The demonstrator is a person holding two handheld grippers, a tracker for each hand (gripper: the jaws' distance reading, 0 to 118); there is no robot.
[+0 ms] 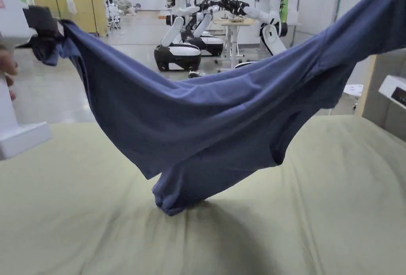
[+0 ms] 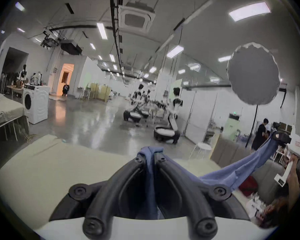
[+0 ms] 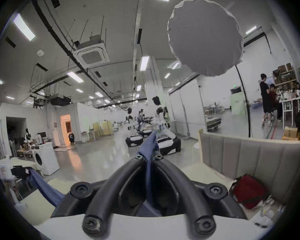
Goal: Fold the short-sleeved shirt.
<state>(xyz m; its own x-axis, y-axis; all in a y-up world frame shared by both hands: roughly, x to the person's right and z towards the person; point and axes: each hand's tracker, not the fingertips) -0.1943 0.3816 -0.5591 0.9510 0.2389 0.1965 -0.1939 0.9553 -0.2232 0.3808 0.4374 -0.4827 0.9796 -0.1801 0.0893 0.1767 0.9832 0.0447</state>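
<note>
Head view, item one: blue short-sleeved shirt (image 1: 222,117), strung in the air between my two grippers, sagging in the middle. Its lowest fold touches the pale green cloth-covered surface (image 1: 79,216) below; the rest hangs clear of it.

Item two: my left gripper (image 1: 47,33), at the upper left of the head view, dark jaws closed on one bunched end of the shirt. My hand (image 1: 7,69) shows beside its white body. In the left gripper view the two black jaws stand close together with a strip of blue fabric (image 2: 150,159) pinched between them, a little tuft sticking out past the tips.

Item three: my right gripper (image 3: 148,158), jaws likewise drawn together on the other end of the shirt, cloth standing up between the tips in the right gripper view. From the left gripper view it shows farther off at the right (image 2: 280,137), raised, with the shirt running down from it.

Item four, surroundings: several white and black humanoid robots (image 1: 178,22) on the shiny floor beyond; a white washing machine (image 2: 35,103); a padded grey headboard (image 3: 249,157) with a red bag (image 3: 248,191) beside it; people standing at a table (image 3: 267,100) far right.
</note>
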